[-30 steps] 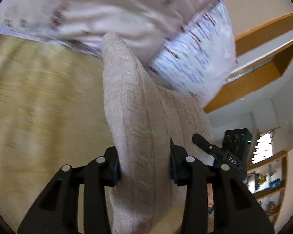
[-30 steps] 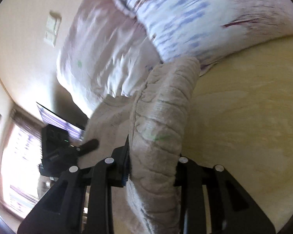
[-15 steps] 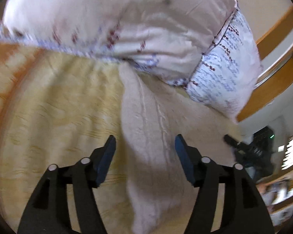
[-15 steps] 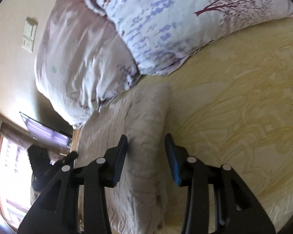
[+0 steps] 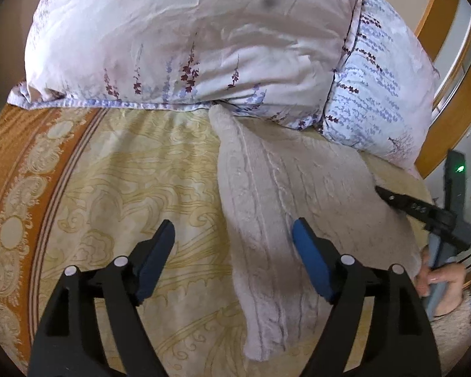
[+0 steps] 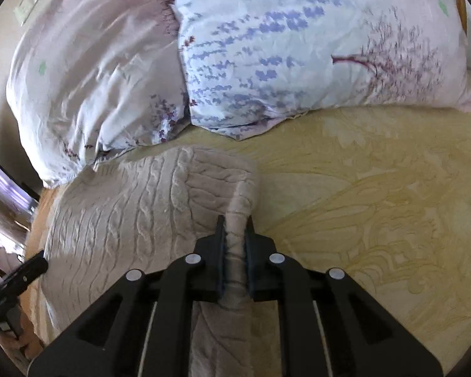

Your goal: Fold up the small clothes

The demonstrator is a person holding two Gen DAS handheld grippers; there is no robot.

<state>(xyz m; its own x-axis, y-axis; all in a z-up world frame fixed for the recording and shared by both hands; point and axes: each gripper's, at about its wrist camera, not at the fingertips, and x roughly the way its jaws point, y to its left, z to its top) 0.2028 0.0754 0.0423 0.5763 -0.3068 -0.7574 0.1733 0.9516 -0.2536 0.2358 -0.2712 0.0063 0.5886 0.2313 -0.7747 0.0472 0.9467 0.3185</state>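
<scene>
1. Left gripper (image 5: 234, 245): jaws stand wide, just opened further; blue pads apart from the cloth. The knit's edge lies between them, ungripped. Status: released.

2. Right gripper (image 6: 236, 235): jaws narrow, just closed further, pinched on a raised ridge of the knit's edge at 6 o'clock in the right wrist view. Status: holding cloth.

3. Knit garment (image 5: 285, 188): pale beige, cable-patterned, a small sweater by the look of it. Lies flat on the bedspread, its far end at 12 o'clock touching the foot of the pillows. In the right wrist view it spreads from centre toward 9 o'clock, with the pinched edge along its right side.

4. Bedspread (image 5: 116, 188): yellow, scroll-patterned, orange border at 9 o'clock in the left wrist view. Bears the garment.

5. Pillows: pinkish floral pillow (image 5: 188, 40) at 12 o'clock; blue-printed pillow (image 5: 376, 100) at 2 o'clock, side by side.

6. Person's hand (image 5: 439, 279): at 4 o'clock in the left wrist view, around the right tool's handle.

7. Step in hand (judged): garment laid out; a fold is being prepared, one side let go, the other taken up.

8. Next move (judged): the left gripper needs a fresh pinch on its near edge, matching the right one, so that both can carry the cloth over evenly without dragging it against the pillows.
</scene>
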